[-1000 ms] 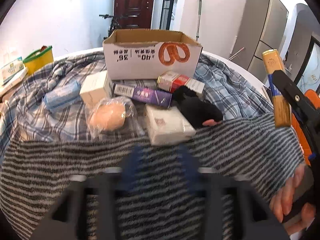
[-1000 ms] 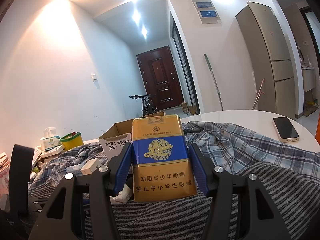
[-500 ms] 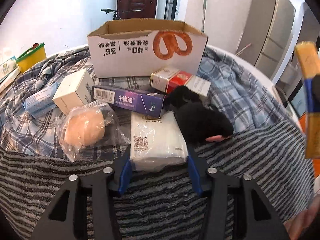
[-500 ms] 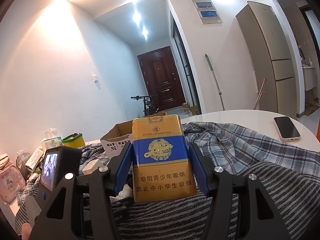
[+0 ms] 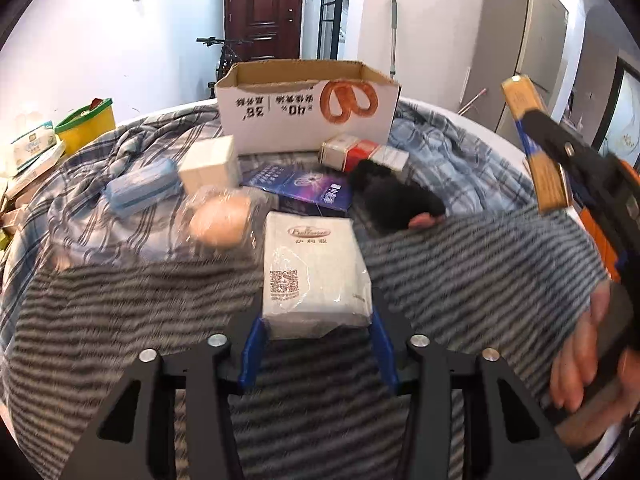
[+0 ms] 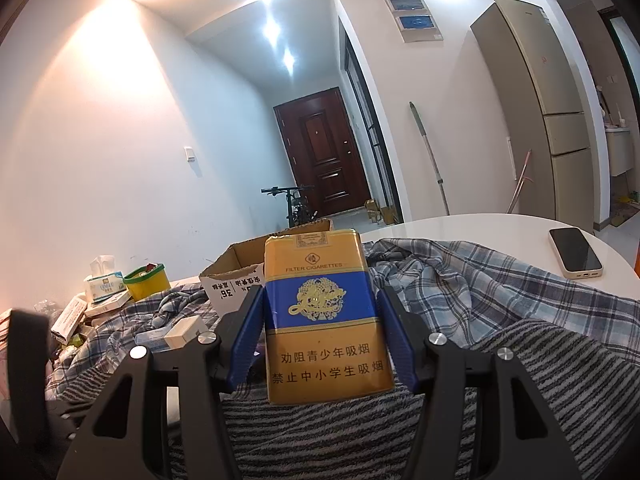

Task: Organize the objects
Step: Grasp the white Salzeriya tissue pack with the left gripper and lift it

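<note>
**Tissue pack between the left jaws, cigarette pack clamped in the right**

Left gripper (image 5: 318, 336): its jaws are opening, and a white tissue pack (image 5: 314, 276) is seen between the blue pads, its near end level with them; whether the pads press on it cannot be told. The pack is lifted at a tilt over the striped cloth (image 5: 460, 264), nearer than the cardboard box (image 5: 308, 108).

In front of the box, only the left wrist view shows a purple carton (image 5: 300, 188), a black plush item (image 5: 394, 200), a bagged round object (image 5: 218, 220), a white box (image 5: 208, 164) and a red-and-white pack (image 5: 352, 152).

Right gripper (image 6: 322, 336) is clamped on an upright gold-and-blue cigarette pack (image 6: 324, 316), held in front of the box. Only the right wrist view shows a phone (image 6: 576, 254) on the bare white table (image 6: 480, 228), right of the box. The hand (image 5: 584, 360) holding this gripper appears only in the left view.
</note>
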`<state>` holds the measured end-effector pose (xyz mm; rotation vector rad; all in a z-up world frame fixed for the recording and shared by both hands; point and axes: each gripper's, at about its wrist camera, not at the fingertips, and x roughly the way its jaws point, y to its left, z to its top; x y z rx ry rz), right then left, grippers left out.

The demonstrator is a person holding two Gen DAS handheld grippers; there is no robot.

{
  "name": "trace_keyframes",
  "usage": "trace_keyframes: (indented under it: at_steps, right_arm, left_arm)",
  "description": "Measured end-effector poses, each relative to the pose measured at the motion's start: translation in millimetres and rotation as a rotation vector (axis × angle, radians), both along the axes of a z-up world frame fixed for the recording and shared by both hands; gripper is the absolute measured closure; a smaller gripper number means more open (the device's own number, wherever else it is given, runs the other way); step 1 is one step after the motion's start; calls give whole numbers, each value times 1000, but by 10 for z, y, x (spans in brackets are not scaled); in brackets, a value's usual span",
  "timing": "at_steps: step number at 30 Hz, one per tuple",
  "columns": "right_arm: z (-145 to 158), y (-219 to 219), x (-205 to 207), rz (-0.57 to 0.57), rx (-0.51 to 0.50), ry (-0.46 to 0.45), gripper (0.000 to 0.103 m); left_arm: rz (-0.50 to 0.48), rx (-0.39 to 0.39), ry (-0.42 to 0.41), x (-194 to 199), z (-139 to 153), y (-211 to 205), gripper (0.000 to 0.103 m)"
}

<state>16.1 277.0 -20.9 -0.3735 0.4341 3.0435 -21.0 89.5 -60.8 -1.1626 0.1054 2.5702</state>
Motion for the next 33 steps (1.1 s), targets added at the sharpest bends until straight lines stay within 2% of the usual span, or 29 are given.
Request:
trace_keyframes:
  at_steps: [3, 10, 14, 16, 17, 18, 21, 28, 30, 33]
  right_arm:
    - [0, -6, -6, -4, 5, -3, 46]
    - [-5, -13, -8, -7, 9, -10, 46]
    - [-6, -10, -9, -7, 8, -9, 46]
    - [-5, -11, -10, -6, 9, -9, 46]
    - [-5, -11, -10, -7, 9, -9, 46]
    - [-5, -10, -9, -7, 10, -10, 46]
    - [-10, -6, -20, -6, 14, -14, 46]
    - [-11, 5, -27, -10, 8, -16, 46]
    - [-10, 5, -26, -9, 10, -18, 46]
    - [-8, 3, -23, -9, 11, -18, 46]
  left_arm:
    - [17, -25, 30, 74, 14, -34, 25]
    - [15, -38, 67, -56, 108, 71, 23]
    - [-9, -82, 35, -186, 14, 182, 23]
    - [-16, -79, 11, -232, -45, 177, 31]
    - [-23, -71, 0, -244, -70, 165, 43]
    - [-28, -61, -7, -255, -93, 155, 50]
    - [-29, -14, -5, -249, -98, 107, 53]
    - [-18, 58, 107, -96, 102, 11, 56]
    - [-3, 74, 182, -15, 230, -53, 57]
    - [62, 78, 339, 132, 439, -189, 57]
